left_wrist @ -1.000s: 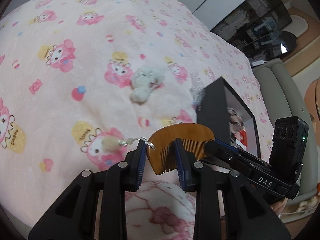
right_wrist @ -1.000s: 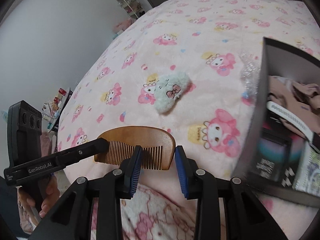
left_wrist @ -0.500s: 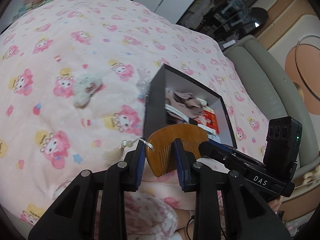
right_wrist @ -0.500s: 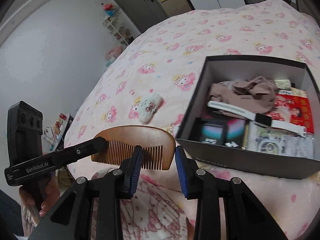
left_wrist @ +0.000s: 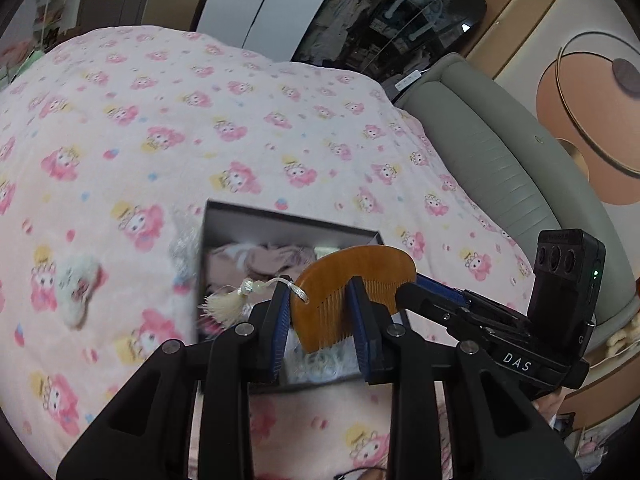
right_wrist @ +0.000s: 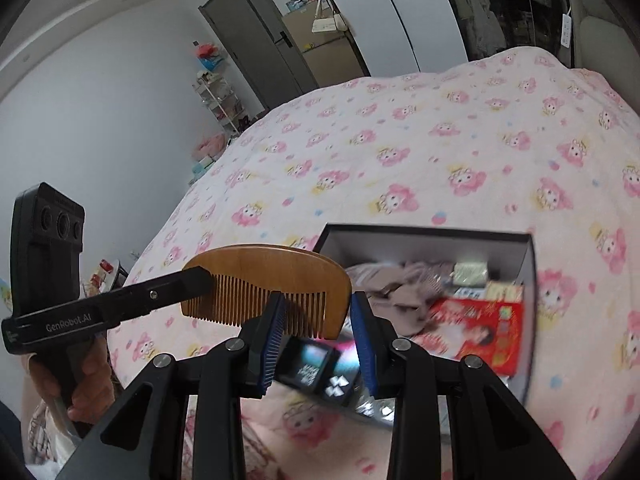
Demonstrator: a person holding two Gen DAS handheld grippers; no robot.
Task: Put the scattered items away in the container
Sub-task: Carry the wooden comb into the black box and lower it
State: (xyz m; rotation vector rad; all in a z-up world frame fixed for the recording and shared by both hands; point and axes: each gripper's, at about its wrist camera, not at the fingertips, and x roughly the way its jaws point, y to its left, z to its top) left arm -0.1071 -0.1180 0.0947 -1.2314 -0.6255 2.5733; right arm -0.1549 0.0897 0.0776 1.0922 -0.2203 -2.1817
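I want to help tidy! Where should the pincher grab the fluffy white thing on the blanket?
Pinch the fluffy white thing across its narrow middle, coming straight down from above. It lies flat on the blanket, apart from the box, and is longer than wide, so the short way is probably easiest to pinch.

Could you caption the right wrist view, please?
Both grippers carry a wooden comb above the open box on the bed.

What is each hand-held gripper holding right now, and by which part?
Both share the wooden comb. The left hand-held gripper pinches its tassel end; the right hand-held gripper pinches the opposite end, across the teeth.
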